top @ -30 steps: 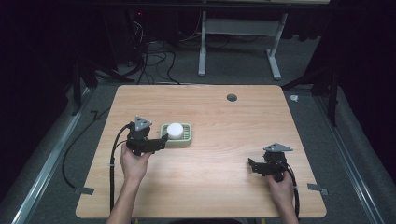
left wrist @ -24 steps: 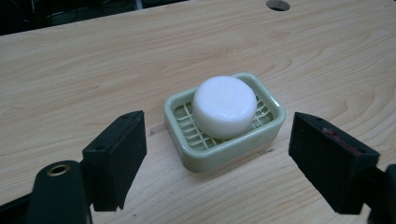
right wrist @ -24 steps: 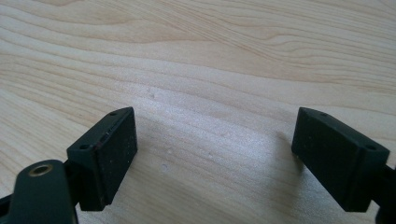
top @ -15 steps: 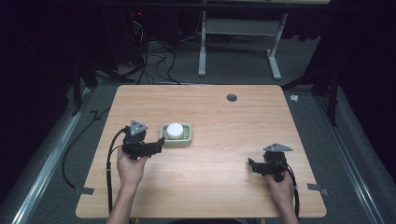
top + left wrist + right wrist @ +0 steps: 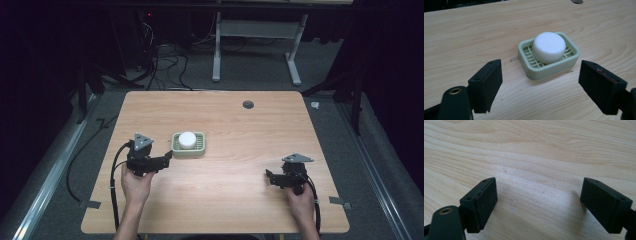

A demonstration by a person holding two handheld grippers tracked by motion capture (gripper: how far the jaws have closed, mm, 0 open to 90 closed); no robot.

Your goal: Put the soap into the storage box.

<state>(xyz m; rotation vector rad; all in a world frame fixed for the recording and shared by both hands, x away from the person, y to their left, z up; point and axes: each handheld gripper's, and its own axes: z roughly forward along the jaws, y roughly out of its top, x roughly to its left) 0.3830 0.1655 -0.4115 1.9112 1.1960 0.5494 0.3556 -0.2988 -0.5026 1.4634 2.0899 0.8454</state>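
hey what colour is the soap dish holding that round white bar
The soap dish is pale green, with a grid-patterned base. It shows best in the left gripper view.

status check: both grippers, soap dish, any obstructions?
Left gripper open, short of green soap dish. White soap sits in dish. Right gripper open over bare table. Nothing in the way.

One green soap dish (image 5: 188,146), one white soap bar (image 5: 187,139), one wooden table (image 5: 240,125), two claws.
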